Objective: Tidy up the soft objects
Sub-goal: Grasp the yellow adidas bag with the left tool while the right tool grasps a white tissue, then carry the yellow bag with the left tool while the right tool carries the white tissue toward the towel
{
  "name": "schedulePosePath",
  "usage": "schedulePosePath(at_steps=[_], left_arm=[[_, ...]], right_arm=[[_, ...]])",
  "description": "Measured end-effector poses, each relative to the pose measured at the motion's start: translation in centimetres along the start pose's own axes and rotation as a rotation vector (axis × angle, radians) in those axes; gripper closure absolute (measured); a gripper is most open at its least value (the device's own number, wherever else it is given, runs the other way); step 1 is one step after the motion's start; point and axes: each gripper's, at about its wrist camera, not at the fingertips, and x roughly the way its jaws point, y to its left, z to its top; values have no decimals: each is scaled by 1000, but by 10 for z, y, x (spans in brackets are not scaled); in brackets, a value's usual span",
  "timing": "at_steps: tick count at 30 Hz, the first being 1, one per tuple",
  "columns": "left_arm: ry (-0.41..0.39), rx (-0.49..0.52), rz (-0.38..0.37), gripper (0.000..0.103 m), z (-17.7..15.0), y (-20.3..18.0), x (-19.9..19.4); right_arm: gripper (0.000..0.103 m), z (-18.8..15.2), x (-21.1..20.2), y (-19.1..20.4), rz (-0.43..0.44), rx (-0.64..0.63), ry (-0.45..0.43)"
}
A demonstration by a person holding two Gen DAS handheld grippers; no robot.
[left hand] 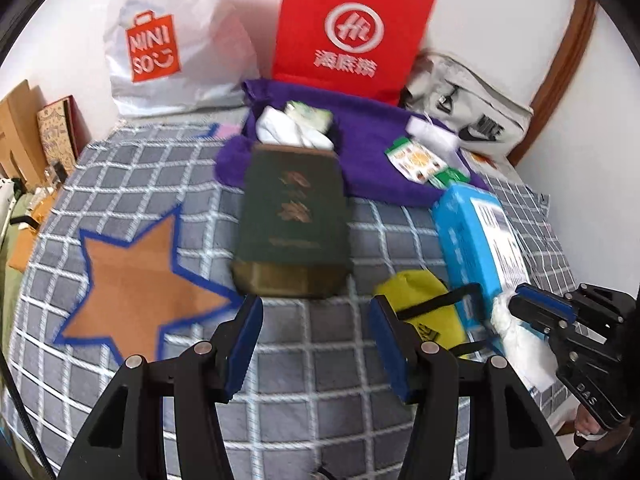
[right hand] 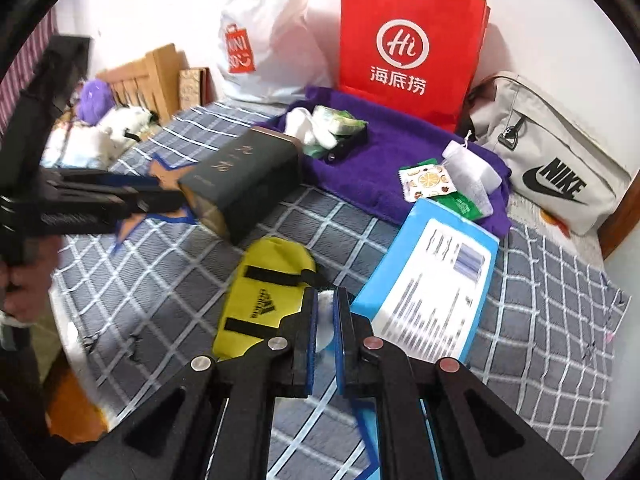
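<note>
My left gripper point(left hand: 316, 344) hangs open over the checked bed cover point(left hand: 320, 392), nothing between its blue pads. Just beyond it lie a dark green box point(left hand: 292, 216) and a yellow strapped pouch point(left hand: 420, 304). My right gripper point(right hand: 326, 320) is shut on a crumpled white tissue point(left hand: 512, 332) above the blue pack point(right hand: 432, 280). From the left wrist view the right gripper point(left hand: 520, 304) sits at the right edge. The yellow pouch point(right hand: 264, 288) lies left of its fingers. A purple towel point(right hand: 400, 140) behind carries white socks point(right hand: 304, 124), a green packet point(right hand: 340, 122) and snack packets point(right hand: 426, 180).
A red paper bag point(right hand: 408, 40), a white shopping bag point(right hand: 260, 40) and a grey Nike bag point(right hand: 560, 168) stand along the wall. The left gripper point(right hand: 160, 192) shows at the left, with a hand below it. A wooden headboard point(right hand: 152, 76) and plush toys point(right hand: 120, 128) are far left.
</note>
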Motion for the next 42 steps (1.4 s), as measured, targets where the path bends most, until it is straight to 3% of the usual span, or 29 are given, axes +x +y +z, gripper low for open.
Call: schedulePosePath(at_steps=[9,13,20,22,24,26,30,31,34,35,36,42], left_arm=[[70,65,-37,40,-30,-52,29],[82,98,-37,31,-38,-73,40],[127,80,-36,25,-41,-89,62],[132,111,-9,22,-43,-96,67],[121,133,25,21,-44,-102,69],[111,130,45,21,-44,-104,71],[99,145,75,22,-45,-106,72],[93,152,88,27,-46,-106,71],[78,151,82,32,-48,-102,67],[75,144,77,34,-48,-100,66],[73,139,72,35,-49,-97,64],[50,82,71,37,-55,-72,43]], right_arm=[[95,-48,-21,-16,14,43,-15],[95,-70,-14,-29,0,75,9],[91,-90,0,-50,28,151,16],[81,-95,-2,-54,41,178,18],[51,-100,-4,-56,55,200,10],[47,-104,-5,-56,61,214,-1],[47,-110,4,-49,77,220,28],[47,-111,7,-46,66,214,37],[58,-114,9,-42,3,206,23],[72,-115,9,-41,-40,200,26],[77,-115,9,-41,-58,195,28],[80,-115,6,-40,-44,207,30]])
